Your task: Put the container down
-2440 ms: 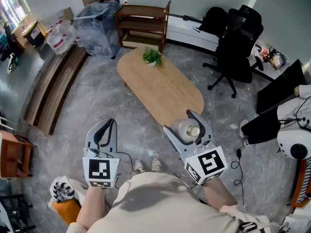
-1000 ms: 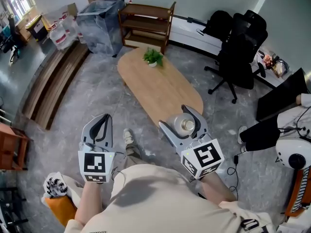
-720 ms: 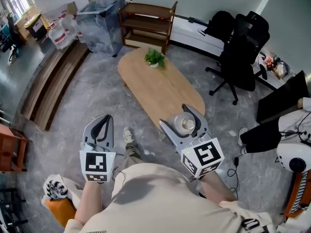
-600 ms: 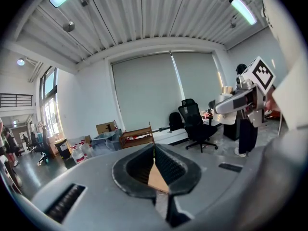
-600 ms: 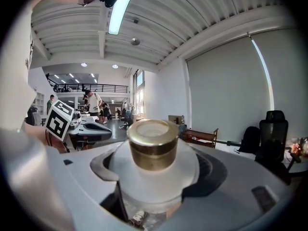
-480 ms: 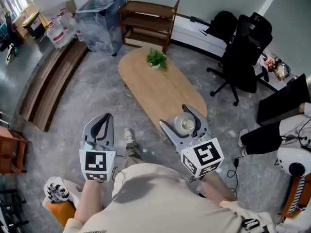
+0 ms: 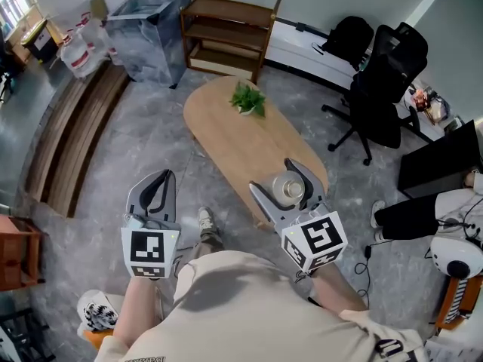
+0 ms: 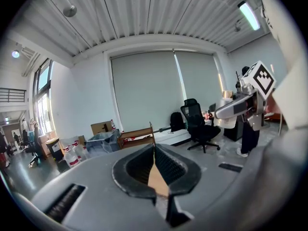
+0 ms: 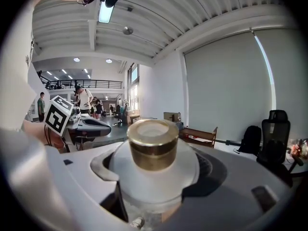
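Note:
A white container with a gold neck (image 7: 287, 188) (image 9: 154, 158) sits upright between the jaws of my right gripper (image 7: 285, 189) (image 9: 156, 174), which is shut on it. In the head view it hangs over the near end of the oval wooden table (image 7: 234, 138). My left gripper (image 7: 155, 194) (image 8: 155, 174) is shut with nothing in it, held over the floor to the left of the table's near end.
A small green plant in a white pot (image 7: 249, 100) stands on the table's far part. Behind are a wooden shelf (image 7: 226, 36), a covered bin (image 7: 143, 29) and black office chairs (image 7: 385, 81). My foot (image 7: 206, 223) shows on the grey floor.
The view has advanced toward the table; the right gripper with the container now hangs over the table's near end. Both grippers keep their states.

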{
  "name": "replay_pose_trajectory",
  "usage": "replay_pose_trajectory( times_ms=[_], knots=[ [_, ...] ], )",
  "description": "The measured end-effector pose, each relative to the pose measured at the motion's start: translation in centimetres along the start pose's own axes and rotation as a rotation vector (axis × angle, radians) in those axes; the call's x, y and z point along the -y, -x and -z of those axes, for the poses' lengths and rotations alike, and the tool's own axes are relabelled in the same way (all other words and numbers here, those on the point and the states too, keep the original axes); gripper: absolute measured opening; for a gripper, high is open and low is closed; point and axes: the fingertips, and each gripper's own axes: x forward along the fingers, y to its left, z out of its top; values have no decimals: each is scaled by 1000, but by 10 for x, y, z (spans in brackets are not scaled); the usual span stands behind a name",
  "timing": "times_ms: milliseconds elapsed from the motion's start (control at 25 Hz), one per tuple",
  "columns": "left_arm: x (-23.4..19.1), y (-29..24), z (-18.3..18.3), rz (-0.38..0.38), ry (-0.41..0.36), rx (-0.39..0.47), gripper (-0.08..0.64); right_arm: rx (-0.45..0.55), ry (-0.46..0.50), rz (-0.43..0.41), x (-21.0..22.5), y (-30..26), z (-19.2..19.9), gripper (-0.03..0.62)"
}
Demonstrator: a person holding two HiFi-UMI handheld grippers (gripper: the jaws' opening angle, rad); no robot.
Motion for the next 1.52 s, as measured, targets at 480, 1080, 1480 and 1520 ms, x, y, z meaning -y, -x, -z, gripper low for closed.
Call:
replay_pose_trajectory(
  times_ms=[480, 1080, 1480, 1520],
  knots=[
    [-108, -88, -7, 66, -43, 11, 11, -23, -22, 96, 19, -125, -33, 336],
    [-135, -134, 12, 75, -9, -56, 11, -87, -61, 76, 37, -183, -19, 336],
    [-121, -188, 17, 85, -13, -101, 11, -145, -99, 89, 96, -222, 34, 336],
    [-121, -195, 20, 86, -12, -108, 11, -154, -100, 92, 102, -228, 41, 336]
  ],
)
